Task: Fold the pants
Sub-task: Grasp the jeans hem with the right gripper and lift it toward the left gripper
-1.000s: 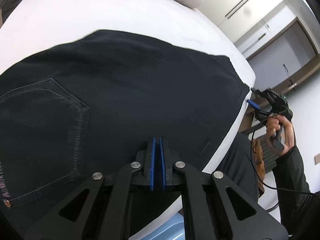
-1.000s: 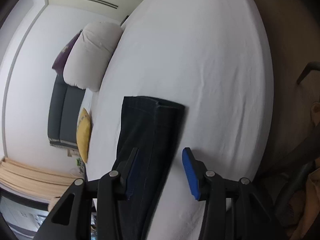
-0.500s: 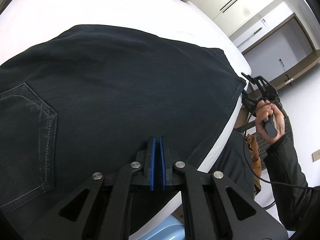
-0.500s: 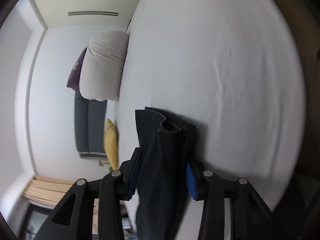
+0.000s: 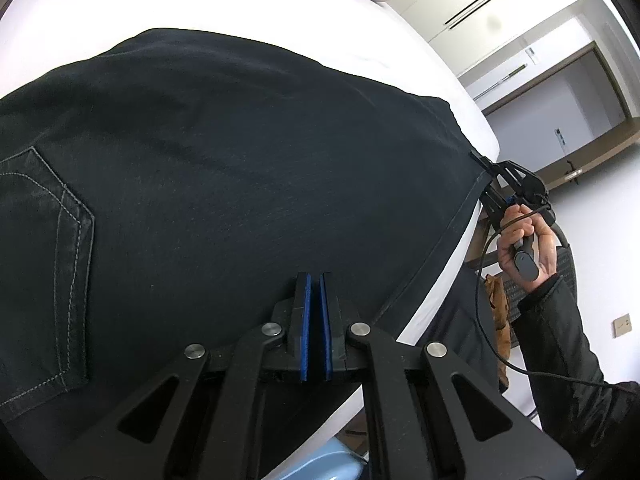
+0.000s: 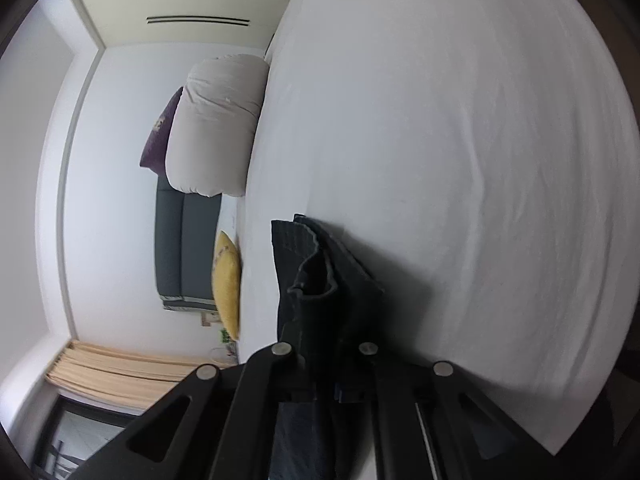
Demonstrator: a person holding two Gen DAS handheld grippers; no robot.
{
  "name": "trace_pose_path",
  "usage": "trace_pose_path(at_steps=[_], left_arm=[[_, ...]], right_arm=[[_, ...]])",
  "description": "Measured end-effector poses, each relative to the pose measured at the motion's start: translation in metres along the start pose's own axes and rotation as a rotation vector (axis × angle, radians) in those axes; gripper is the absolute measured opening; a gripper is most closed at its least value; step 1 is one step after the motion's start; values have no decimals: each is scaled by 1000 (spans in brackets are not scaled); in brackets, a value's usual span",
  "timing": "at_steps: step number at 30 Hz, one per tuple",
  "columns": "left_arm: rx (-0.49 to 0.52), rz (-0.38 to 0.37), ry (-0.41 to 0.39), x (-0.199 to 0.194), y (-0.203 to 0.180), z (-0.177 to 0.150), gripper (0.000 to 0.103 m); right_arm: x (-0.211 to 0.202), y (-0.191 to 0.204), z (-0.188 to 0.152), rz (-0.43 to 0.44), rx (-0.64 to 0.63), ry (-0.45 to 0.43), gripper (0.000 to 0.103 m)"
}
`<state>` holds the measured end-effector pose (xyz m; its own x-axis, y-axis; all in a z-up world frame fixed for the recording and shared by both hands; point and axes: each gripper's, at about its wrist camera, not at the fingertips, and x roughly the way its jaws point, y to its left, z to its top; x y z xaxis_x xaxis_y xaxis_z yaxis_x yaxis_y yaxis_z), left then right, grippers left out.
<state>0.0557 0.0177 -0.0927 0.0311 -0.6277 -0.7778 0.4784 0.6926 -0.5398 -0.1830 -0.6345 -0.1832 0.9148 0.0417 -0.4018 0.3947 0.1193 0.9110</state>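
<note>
Dark denim pants point(image 5: 248, 168) lie spread over a white bed point(image 5: 200, 4), back pocket at the left. My left gripper point(image 5: 315, 280) is shut and hovers over the near edge of the fabric; no cloth shows between its blue pads. My right gripper point(image 6: 324, 360) is shut on the pants' leg hem point(image 6: 316, 280), which bunches up between its jaws. In the left wrist view the right gripper point(image 5: 490, 178) pinches the far right corner of the pants at the bed's edge.
A white pillow point(image 6: 216, 128) lies at the head of the bed, with a purple cushion point(image 6: 160, 140) behind it. A grey sofa point(image 6: 180, 248) with a yellow cushion point(image 6: 226, 284) stands beyond. White sheet point(image 6: 460, 160) stretches past the hem. A blue bin point(image 5: 328, 464) sits below the bed edge.
My right gripper moved onto the leg hem and shut on it, bunching the cloth. The left gripper stayed shut and drifted left along the pants.
</note>
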Motion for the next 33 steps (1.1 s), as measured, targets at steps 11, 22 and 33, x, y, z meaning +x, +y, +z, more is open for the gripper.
trace_pose_path(at_steps=[11,22,33], left_arm=[[-68,-44,-41,-16,16,5,5],[-230,-189,-87,-34,48,22,6],[-462,-449,-62,-13,60,49,84]], right_arm=[[15,112,-58,-205,-530,31,6],[78,150,-273,-505,-1442,273,6],[58,167,-326,-524,-1707,126,6]])
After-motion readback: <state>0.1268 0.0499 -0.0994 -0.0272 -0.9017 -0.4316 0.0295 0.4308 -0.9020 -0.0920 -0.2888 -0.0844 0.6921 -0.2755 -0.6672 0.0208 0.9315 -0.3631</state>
